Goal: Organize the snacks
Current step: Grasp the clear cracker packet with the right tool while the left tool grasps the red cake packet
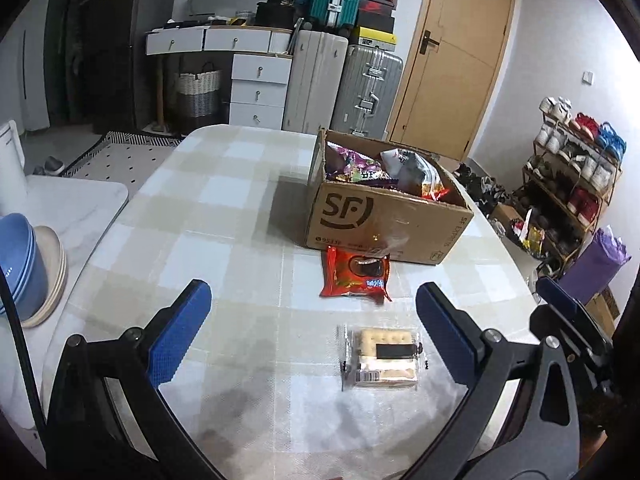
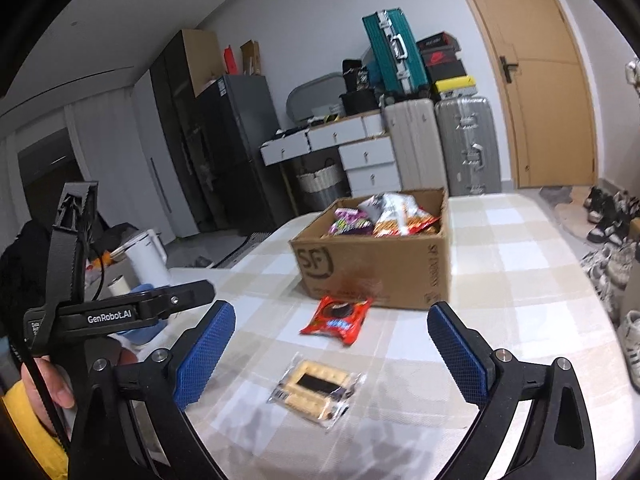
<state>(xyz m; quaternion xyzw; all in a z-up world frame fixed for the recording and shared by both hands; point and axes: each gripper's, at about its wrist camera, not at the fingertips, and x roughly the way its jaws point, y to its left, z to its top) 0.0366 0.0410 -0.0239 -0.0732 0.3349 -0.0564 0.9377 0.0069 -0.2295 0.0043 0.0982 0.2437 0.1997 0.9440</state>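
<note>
Crackers (image 2: 316,394) lie on the table ahead of both wide-open, empty grippers, left gripper (image 1: 312,336) and right gripper (image 2: 332,354).

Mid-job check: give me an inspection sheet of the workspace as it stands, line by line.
Surface: table in a checked cloth.
Job's things: open cardboard box holding snack bags; red cookie packet lying against its front; clear cracker pack nearer the grippers.
Clutter: stacked bowls and a white kettle on the side counter.
Grippers: left gripper open, empty; right gripper open, empty.
Cables: black cable at the left edge.
Surroundings: suitcases, drawers, door, shoe rack.
</note>
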